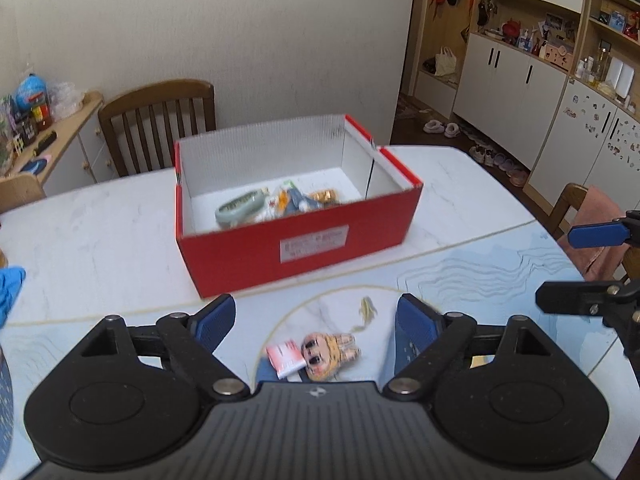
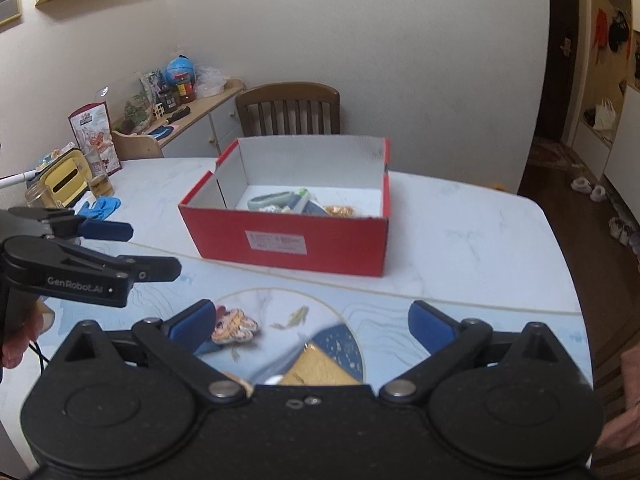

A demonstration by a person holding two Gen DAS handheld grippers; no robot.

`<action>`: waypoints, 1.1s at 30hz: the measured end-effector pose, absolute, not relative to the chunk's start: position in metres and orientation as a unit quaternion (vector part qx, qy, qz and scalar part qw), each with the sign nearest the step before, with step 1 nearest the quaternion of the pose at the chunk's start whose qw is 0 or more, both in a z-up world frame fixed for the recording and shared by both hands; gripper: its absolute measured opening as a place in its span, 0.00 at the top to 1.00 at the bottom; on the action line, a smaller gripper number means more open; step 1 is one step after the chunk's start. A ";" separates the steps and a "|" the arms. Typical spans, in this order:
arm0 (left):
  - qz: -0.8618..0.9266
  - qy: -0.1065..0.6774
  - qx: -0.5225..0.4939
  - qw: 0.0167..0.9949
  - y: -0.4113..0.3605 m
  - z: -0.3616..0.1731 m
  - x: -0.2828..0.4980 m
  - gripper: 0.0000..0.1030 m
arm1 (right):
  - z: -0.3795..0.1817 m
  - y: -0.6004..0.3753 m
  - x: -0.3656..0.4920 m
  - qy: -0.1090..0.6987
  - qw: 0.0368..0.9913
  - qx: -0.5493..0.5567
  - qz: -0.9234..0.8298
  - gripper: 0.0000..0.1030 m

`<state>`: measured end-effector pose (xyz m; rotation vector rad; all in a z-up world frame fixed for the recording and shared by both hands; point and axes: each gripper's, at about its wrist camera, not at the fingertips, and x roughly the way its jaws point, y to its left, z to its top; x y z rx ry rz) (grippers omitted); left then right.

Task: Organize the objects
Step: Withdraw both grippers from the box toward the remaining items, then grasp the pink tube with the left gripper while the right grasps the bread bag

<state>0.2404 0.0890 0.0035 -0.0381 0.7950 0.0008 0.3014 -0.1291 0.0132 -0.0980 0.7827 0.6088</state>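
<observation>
Two hand-held grippers hang side by side above a pale marbled table, both angled down toward a red shoebox that stands open near the far edge, in front of a wooden chair. Inside the box, on its white floor, lie a grey-green case, a blue-and-white packet and an orange-gold wrapper, bunched close together. The left gripper has its jaws spread wide with nothing gripped; on the table between and just below its blue pads lies a small doll-faced toy, touching a red-and-white packet. The right gripper also stands wide open and holds nothing; a yellow-brown packet lies on the table between its pads, partly hidden by the gripper body. In the right wrist view the toy sits just beside that gripper's left pad, whether touching it cannot be told. A blue glove rests at the table's left side near a glass jar. Both views are slightly blurred.
</observation>
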 end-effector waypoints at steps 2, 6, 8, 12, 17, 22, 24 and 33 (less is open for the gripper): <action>0.000 0.393 -0.022 0.919 0.088 -0.006 0.236 0.14 | 0.009 -0.133 0.299 0.380 0.878 -0.044 0.287 0.00; -0.002 0.403 -0.021 0.915 0.085 -0.025 0.228 0.07 | -0.002 -0.142 0.295 0.393 0.876 -0.039 0.276 0.00; -0.008 0.410 -0.019 0.912 0.084 -0.036 0.225 0.03 | -0.010 -0.144 0.293 0.400 0.875 -0.042 0.269 0.00; -0.002 0.423 -0.014 0.906 0.083 -0.057 0.222 0.03 | -0.027 -0.146 0.290 0.417 0.870 -0.048 0.258 0.00; 0.012 0.439 -0.022 0.898 0.092 -0.082 0.224 0.03 | -0.045 -0.142 0.292 0.437 0.864 -0.054 0.244 0.00; 0.038 0.454 -0.034 0.889 0.109 -0.102 0.232 0.03 | -0.061 -0.137 0.297 0.456 0.858 -0.049 0.233 0.00; 0.046 0.458 -0.045 0.887 0.116 -0.109 0.236 0.03 | -0.065 -0.134 0.299 0.463 0.855 -0.047 0.229 0.00; 0.060 0.467 -0.032 0.881 0.127 -0.132 0.252 0.03 | -0.081 -0.121 0.310 0.492 0.843 -0.029 0.216 0.00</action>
